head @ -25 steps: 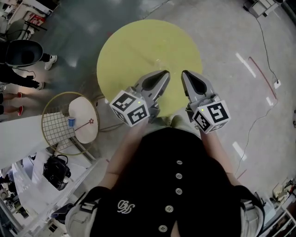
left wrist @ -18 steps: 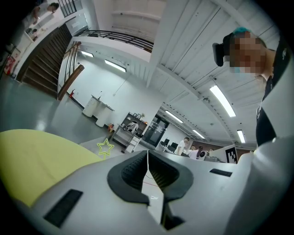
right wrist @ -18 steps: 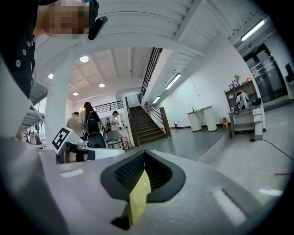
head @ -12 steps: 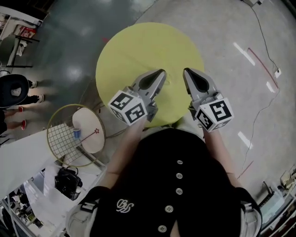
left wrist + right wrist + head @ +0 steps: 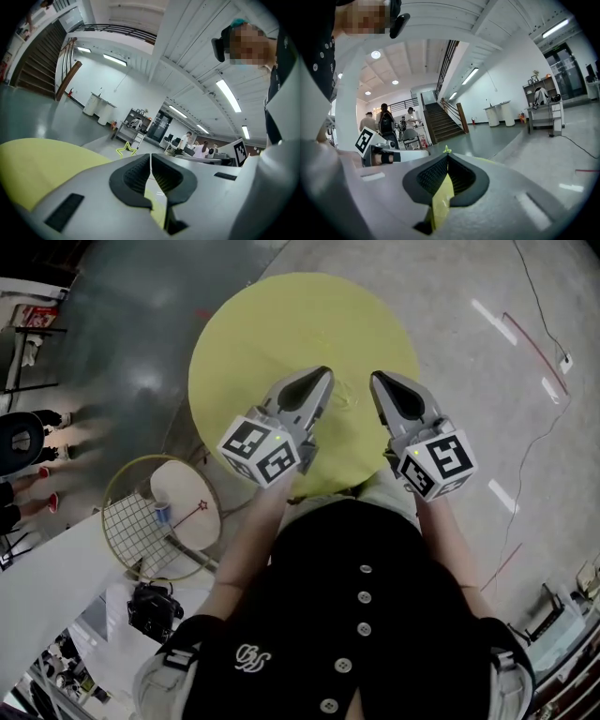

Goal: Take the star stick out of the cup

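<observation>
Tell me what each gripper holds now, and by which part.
Nothing: left gripper and right gripper are shut, empty, over the round yellow table. The red-tipped star stick sits in the small blue cup.

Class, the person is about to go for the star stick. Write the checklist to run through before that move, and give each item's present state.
1. Star stick in the cup: ok. The star stick appears to lean out of the blue cup.
2. Left gripper empty: ok. Nothing between its jaws.
3. Right gripper empty: ok.
4. Jaws apart for a grasp: not ok. Both pairs are together.
5. A gripper near the cup: not ok. Both hang over the yellow round table. The cup stands on the small side table at the person's left.
6. Cup steady enough for a one-gripper pull: cannot tell, too small in view.
</observation>
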Demonstrator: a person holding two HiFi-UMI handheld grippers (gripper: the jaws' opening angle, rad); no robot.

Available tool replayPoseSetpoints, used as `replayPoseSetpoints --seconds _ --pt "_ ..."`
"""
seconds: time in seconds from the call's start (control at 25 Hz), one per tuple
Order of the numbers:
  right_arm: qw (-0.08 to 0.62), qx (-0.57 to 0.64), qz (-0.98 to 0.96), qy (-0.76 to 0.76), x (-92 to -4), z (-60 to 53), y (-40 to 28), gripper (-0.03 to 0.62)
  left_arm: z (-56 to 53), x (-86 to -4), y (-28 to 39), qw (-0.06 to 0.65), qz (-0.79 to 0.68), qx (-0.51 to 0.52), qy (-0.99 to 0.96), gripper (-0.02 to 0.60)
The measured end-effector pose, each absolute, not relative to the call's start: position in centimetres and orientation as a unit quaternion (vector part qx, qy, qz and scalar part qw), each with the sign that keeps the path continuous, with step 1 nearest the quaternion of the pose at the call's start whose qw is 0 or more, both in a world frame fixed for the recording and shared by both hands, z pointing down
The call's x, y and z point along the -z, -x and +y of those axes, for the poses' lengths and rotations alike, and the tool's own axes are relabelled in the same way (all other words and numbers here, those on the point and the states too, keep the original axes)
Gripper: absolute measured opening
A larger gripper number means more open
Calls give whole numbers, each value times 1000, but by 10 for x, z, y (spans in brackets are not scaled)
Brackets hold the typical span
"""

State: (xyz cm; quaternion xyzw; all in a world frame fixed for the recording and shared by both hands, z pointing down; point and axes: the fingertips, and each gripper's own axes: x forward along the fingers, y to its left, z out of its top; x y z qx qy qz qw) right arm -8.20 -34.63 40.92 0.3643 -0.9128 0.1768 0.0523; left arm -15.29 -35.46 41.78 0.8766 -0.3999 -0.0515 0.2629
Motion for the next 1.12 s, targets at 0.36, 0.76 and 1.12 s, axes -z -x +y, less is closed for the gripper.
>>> replayPoseSetpoints --seconds 0.36,0.76,1.12 --pt "68 -201 -906 -367 -432 -336 88 3 -365 -440 154 257 -401 7 -879 20" --pt "70 -225 -896 -377 -446 -331 85 3 -374 -460 148 271 -403 -19 -874 25" --pt "72 -233 -889 -387 -451 -335 77 3 -383 -474 145 292 -404 -33 -866 86"
